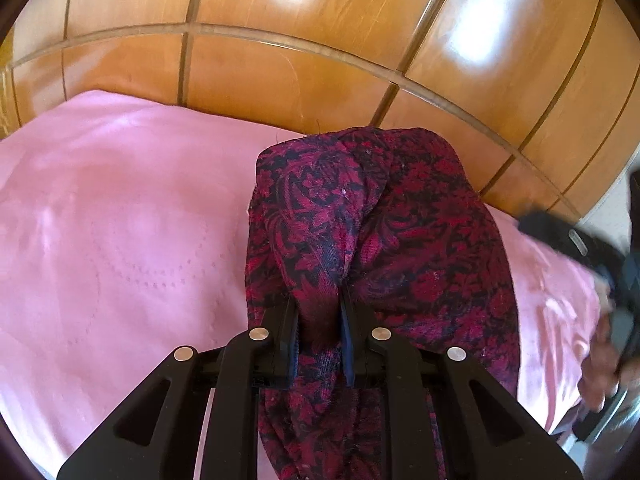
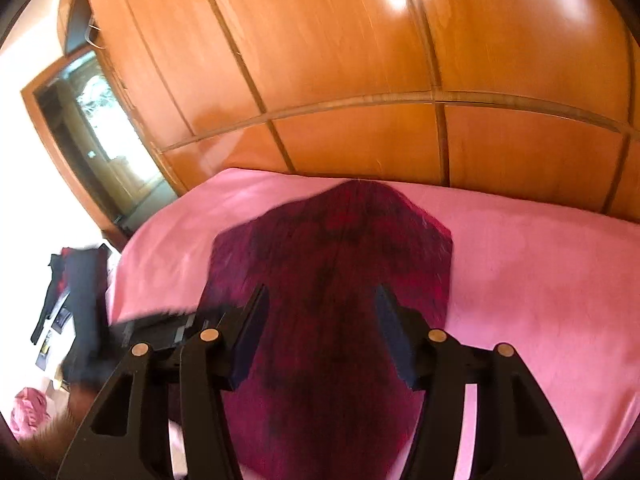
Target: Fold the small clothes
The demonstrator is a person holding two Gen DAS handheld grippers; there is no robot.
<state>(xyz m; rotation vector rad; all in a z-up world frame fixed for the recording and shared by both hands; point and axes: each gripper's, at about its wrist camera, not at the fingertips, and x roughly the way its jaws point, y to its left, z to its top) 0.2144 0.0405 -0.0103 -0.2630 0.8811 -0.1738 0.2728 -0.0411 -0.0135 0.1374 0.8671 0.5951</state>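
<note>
Left gripper [image 1: 319, 304] jaws pinching red patterned garment [image 1: 400, 232], right gripper [image 2: 320, 300] jaws wide, garment motion-blurred

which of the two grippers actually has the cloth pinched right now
The left gripper: its fingers clamp the red patterned garment. The right gripper is open above it.

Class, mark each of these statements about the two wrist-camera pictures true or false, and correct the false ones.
1. The left tool is shut on the red patterned garment. True.
2. The right tool is also clamped on the garment. False: its fingers stand wide apart, with the cloth between and beyond them.
3. The garment lies on a pink bedcover. True.
4. A white tiled wall stands behind the bed. False: it is a wooden panelled wardrobe.
5. The garment is plain blue. False: it is dark red with a black pattern.
</note>
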